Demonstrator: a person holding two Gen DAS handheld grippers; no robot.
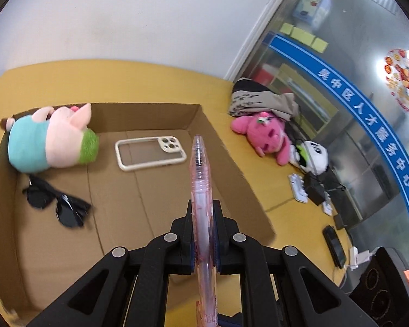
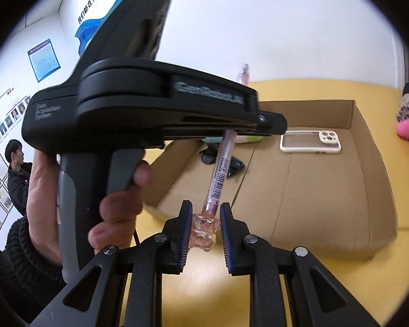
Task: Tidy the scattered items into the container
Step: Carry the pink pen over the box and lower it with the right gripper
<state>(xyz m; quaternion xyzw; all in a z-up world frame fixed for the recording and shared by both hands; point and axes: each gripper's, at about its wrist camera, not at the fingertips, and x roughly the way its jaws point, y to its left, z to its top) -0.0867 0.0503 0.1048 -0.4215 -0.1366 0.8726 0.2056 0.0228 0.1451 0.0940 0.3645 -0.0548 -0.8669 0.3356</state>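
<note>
Evidently the pink pen [image 1: 201, 190] was a light, stiff, smooth plastic barrel, likely slippery and prone to pivoting under a narrow grip; judged best held mid-barrel, across its width, not by the knobbly clear cap. The left gripper [image 1: 202, 218] was clamped on the barrel at about mid-length, its fingers [image 1: 220, 226] pressed flat to either side, pen tip pointing forward over the cardboard box [image 1: 231, 163]. The right wrist view showed the pen tilted, its ornamental clear end [image 2: 204, 227] sitting between the right gripper [image 2: 204, 229] fingers [image 2: 186, 226]; those fingers stood slightly apart, the left pad close to or touching the cap, the right one showing a gap, so no firm hold there. The person's left hand [image 2: 68, 204] gripped the handle, device held level above the box's near corner. Already in the box: plush pig [image 1: 51, 139], phone case [image 1: 150, 152], sunglasses [image 1: 57, 201]. A pink plush [image 1: 267, 136] lay outside on the yellow surface [image 1: 286, 212].
</note>
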